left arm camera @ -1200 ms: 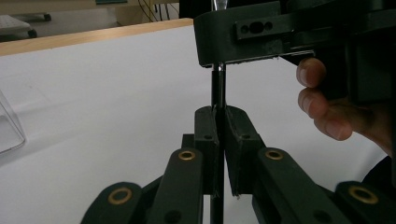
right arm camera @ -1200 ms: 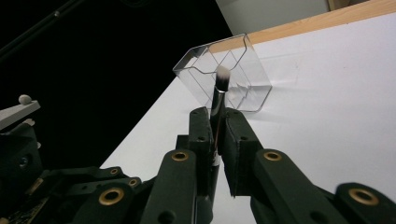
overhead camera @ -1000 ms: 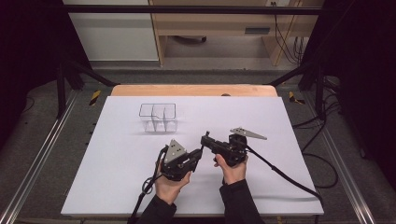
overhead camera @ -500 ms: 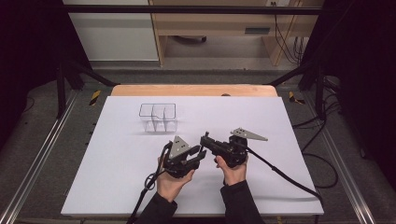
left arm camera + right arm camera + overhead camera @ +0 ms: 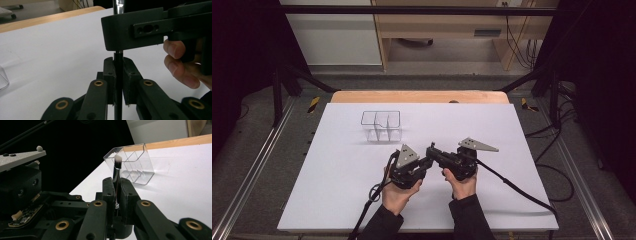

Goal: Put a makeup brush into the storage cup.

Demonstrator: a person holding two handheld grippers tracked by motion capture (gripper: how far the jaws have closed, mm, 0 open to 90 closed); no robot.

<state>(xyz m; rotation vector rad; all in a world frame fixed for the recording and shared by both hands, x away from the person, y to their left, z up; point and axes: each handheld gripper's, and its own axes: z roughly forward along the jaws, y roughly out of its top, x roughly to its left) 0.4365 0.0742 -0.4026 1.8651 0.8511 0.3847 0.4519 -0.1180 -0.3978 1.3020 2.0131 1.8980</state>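
I've got both grippers clamped on one small brush (image 5: 117, 170): right gripper (image 5: 117, 195) pinches near the bristles, left gripper (image 5: 118, 80) has just re-closed on the handle. Mid-handover, I'd say, near the clear organizer (image 5: 381, 125). Next: one gripper releases, the other carries the brush to a compartment.

From my feed I see a white table top (image 5: 337, 200) with a wooden far edge (image 5: 417, 96), grey floor (image 5: 257, 165), black frame bars (image 5: 412, 10), a wooden bench (image 5: 447, 25) beyond, cables (image 5: 557, 170) at right
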